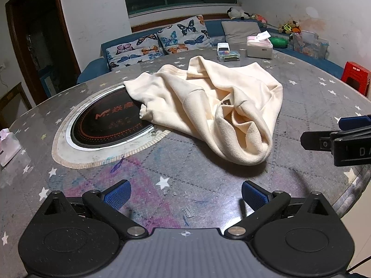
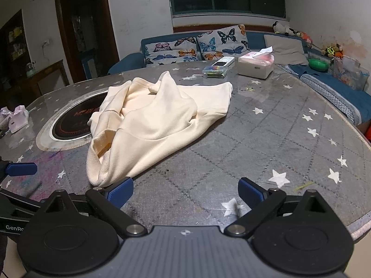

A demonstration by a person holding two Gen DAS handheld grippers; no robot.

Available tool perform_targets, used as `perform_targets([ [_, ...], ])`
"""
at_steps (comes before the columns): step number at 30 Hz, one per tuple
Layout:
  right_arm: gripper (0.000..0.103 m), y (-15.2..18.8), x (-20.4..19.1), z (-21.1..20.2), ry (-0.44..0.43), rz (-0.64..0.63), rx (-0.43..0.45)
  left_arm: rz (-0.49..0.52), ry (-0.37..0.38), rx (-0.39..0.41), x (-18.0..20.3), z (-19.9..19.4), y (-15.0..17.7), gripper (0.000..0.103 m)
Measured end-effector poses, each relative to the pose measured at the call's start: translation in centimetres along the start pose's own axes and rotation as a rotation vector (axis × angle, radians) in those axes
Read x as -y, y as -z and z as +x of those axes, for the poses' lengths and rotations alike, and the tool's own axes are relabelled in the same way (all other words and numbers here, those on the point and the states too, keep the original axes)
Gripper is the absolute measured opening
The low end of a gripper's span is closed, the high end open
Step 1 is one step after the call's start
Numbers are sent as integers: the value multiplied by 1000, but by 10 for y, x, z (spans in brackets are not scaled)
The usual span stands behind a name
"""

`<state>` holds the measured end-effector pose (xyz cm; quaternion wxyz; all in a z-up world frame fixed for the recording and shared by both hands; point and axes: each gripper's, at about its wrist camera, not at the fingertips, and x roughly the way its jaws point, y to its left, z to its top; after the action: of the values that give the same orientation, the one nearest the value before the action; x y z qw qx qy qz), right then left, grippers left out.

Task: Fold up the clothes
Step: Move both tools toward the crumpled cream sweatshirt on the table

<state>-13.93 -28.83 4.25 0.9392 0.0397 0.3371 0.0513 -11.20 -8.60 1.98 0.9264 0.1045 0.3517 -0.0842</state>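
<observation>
Cream garment (image 1: 208,106) crumpled, covering part of round cooktop (image 1: 109,122)

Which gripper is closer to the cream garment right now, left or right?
Right. The right gripper has its left fingertip almost at the near hem of the cream garment. The left gripper sits further back, with bare table between.

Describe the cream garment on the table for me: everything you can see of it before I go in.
The cream garment is one pale, fleecy-looking piece, unfolded and crumpled in a loose heap with deep creases. A rolled opening showing its fuzzy inner side faces the grippers, and a small dark label shows near its middle. It lies on the star-patterned table, one edge draped over the round black cooktop. The left gripper and the right gripper are both open and hold nothing.
</observation>
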Motion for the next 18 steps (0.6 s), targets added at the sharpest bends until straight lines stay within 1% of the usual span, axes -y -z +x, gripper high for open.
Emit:
perform_targets([
  [6, 98, -1, -1, 2, -6, -7, -5, 1, 2, -1, 0, 1, -1, 103],
  [18, 91, -5, -3, 6, -25, -9, -15, -1, 13, -1, -2, 3, -4, 103],
])
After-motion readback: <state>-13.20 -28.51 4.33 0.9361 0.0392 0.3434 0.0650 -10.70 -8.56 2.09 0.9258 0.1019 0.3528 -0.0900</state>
